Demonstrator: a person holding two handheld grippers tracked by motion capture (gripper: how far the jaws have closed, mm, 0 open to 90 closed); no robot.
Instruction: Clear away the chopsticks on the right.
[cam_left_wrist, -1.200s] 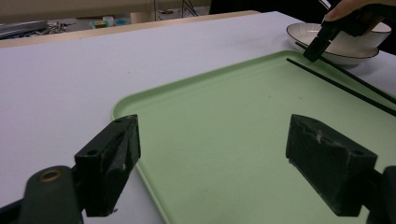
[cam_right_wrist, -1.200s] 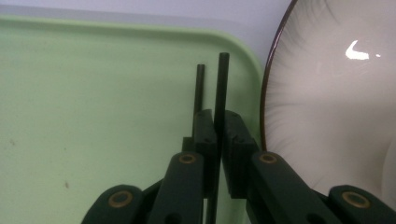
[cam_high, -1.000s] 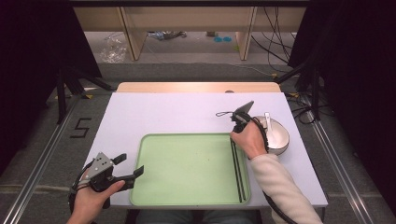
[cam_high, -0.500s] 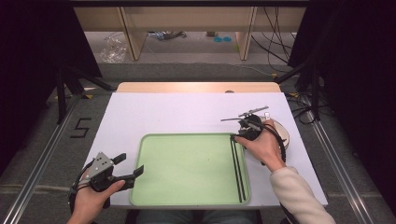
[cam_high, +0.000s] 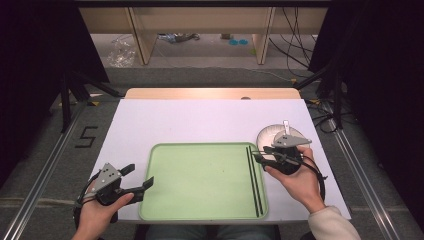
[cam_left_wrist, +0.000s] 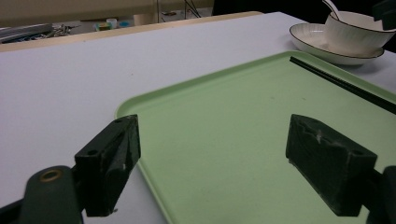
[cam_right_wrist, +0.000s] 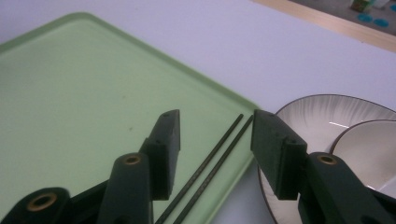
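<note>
From above, a white tabletop over grey floor held a green tray with chopsticks along its right edge. The left gripper hung open-fingered over the tray's near-left corner. The right gripper straddled the chopsticks, fingers apart, beside a plate.

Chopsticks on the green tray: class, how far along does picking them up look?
Done: the right tool straddles the chopsticks, jaws open. In hand: nothing gripped yet. Left: closing and lifting them off the tray. The left tool waits open at the tray's corner.
</note>
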